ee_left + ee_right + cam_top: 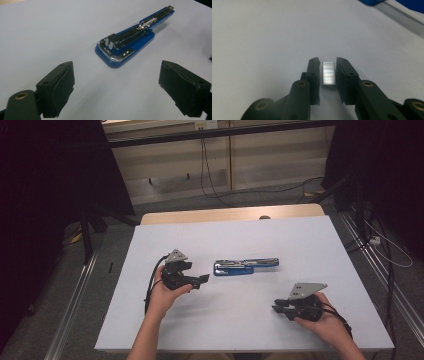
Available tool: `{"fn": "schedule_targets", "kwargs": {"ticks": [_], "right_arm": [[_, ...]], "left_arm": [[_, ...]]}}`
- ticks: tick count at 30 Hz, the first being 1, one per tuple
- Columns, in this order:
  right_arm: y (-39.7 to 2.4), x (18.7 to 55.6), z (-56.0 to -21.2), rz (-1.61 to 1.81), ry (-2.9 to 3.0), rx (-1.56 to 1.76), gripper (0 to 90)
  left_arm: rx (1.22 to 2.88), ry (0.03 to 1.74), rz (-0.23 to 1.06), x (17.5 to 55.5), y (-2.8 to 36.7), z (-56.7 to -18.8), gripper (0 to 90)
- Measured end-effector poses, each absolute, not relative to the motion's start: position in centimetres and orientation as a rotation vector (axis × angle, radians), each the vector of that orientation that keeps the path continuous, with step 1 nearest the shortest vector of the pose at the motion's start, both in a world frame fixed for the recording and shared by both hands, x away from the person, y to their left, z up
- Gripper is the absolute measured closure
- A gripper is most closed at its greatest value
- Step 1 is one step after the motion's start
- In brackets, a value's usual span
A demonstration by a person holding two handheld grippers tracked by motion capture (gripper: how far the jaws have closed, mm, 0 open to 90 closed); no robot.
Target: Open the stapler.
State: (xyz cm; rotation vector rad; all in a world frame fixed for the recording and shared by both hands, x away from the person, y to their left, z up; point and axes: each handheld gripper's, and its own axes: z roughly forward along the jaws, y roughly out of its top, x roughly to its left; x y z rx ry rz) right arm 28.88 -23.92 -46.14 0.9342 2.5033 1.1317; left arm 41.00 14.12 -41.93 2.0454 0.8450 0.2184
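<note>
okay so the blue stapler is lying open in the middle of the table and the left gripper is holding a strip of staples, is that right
Not quite: the right gripper holds the strip of staples, as the right gripper view shows. The left gripper is open with nothing between its fingers. The blue stapler does lie open mid-table.

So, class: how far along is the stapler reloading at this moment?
Done: the blue stapler lies flipped open on the table. In hand: the right gripper pinches a staple strip; the left gripper waits open. Left: seating the strip and closing the stapler.

Lab: black curtains (45, 180), floor cables (210, 180), aluminium rails (75, 300).
</note>
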Motion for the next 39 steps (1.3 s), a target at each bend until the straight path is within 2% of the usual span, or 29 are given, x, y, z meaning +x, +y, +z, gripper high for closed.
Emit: {"fn": "schedule_targets", "kwargs": {"ticks": [12, 21, 39], "right_arm": [[-24.3, 29.3, -45.9, 1.164, 2.479, 0.979, 79.4], [-24.1, 31.4, -45.2, 1.23, 2.471, 1.005, 79.4], [-21.8, 36.8, -39.6, 1.275, 2.463, 0.826, 79.4]], "left_arm": [[2.039, 0.856, 0.241, 41.0, 14.9, -41.7, 13.0], [2.041, 0.866, 0.244, 41.1, 15.4, -41.8, 12.3], [2.057, 0.855, 0.245, 40.8, 15.5, -41.9, 11.5]]}}
